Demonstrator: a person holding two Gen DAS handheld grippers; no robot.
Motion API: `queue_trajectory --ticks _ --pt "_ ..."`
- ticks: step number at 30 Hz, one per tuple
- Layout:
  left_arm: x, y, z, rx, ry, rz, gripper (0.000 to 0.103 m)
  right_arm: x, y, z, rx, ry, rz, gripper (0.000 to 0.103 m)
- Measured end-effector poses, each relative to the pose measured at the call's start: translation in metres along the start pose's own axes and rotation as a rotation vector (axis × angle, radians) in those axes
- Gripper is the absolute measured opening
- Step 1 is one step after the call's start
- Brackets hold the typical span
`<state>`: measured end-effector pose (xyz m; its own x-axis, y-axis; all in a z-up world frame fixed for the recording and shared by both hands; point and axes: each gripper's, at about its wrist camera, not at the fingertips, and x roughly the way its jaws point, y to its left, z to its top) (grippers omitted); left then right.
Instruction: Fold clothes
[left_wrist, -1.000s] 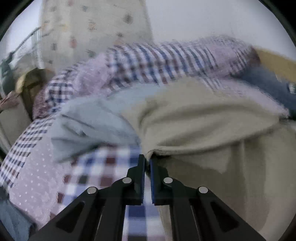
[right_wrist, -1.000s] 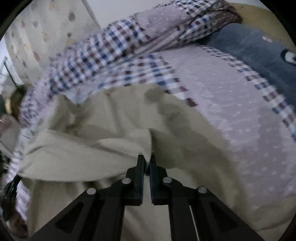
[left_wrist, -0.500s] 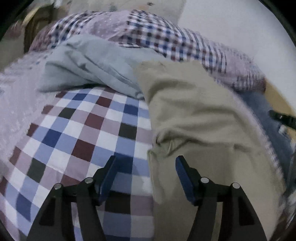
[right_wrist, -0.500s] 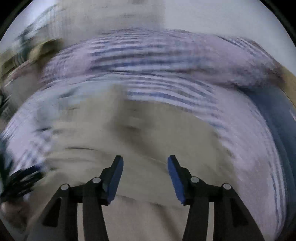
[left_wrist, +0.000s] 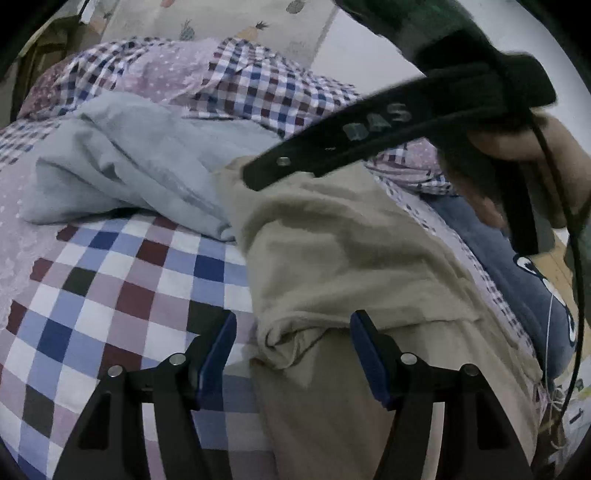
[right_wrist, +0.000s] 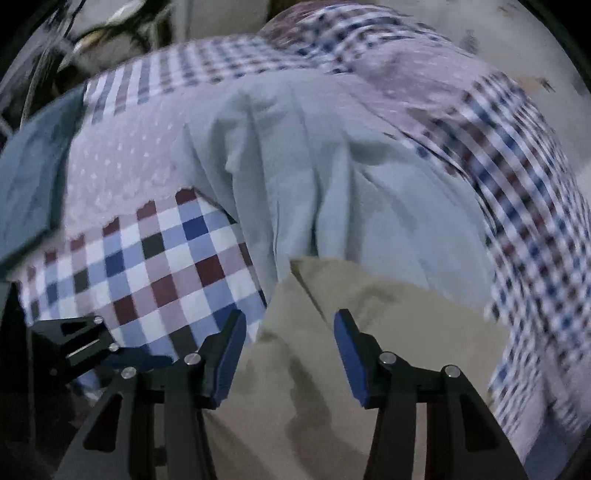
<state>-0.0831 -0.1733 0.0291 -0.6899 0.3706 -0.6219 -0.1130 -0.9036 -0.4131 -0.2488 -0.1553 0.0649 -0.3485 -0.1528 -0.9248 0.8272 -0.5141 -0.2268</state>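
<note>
Beige cloth, a folded garment (left_wrist: 332, 258), lies on the checked bedspread (left_wrist: 110, 295), its long axis running away from the left gripper (left_wrist: 291, 354) toward the far heap of bedding. Its near folded hem sits just ahead of and between the left jaws, which stand wide apart and hold nothing. The right gripper (right_wrist: 288, 354) hangs over the beige garment's far end, jaws likewise spread and empty, with the garment's corner just ahead of them. Beside the garment, on its checked-spread side, a crumpled pale blue garment (left_wrist: 122, 166) touches its edge. On the garment's other side lies a dark blue cloth (left_wrist: 517, 288) with a white print. The left gripper looks nearer to a graspable edge; a next fold would likely begin at that near hem.
</note>
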Motion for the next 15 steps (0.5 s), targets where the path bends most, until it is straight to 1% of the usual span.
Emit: queue_trajectory --ticks 2,4,6,8,9,10,11,12,13,15 --pt "0.0 0.005 0.001 -0.028 -0.005 -0.009 0.064 0.013 0.008 0.007 -0.059 0.039 0.001 0.049" --pt "-0.004 0.007 -0.001 -0.05 -0.008 -0.013 0.06 0.023 0.012 0.01 -0.097 0.072 -0.018 0.047" --pt "-0.003 0.009 0.0 -0.062 -0.005 -0.002 0.051 0.034 0.014 0.014 -0.114 0.095 -0.032 0.045" --pt "0.001 0.007 0.003 -0.056 0.01 0.006 0.039 0.043 0.013 0.016 -0.117 0.114 -0.048 0.042" --pt "0.004 0.005 0.004 -0.05 0.018 0.011 0.035 0.046 0.011 0.016 -0.109 0.119 -0.05 0.034" --pt "0.006 0.004 0.005 -0.044 0.026 0.016 0.031 0.046 0.01 0.016 -0.103 0.122 -0.052 0.017" --pt "0.009 0.0 0.005 -0.039 0.033 0.024 0.028 0.047 0.009 0.015 -0.097 0.125 -0.054 0.007" --pt "0.008 -0.001 0.005 -0.038 0.036 0.036 0.025 0.047 0.008 0.015 -0.091 0.124 -0.052 0.002" --pt "0.008 -0.003 0.005 -0.038 0.039 0.039 0.018 0.042 0.005 0.014 -0.08 0.109 -0.036 0.001" --pt "0.007 -0.005 0.005 -0.035 0.039 0.046 0.013 0.026 -0.004 0.014 -0.04 0.057 -0.015 0.001"
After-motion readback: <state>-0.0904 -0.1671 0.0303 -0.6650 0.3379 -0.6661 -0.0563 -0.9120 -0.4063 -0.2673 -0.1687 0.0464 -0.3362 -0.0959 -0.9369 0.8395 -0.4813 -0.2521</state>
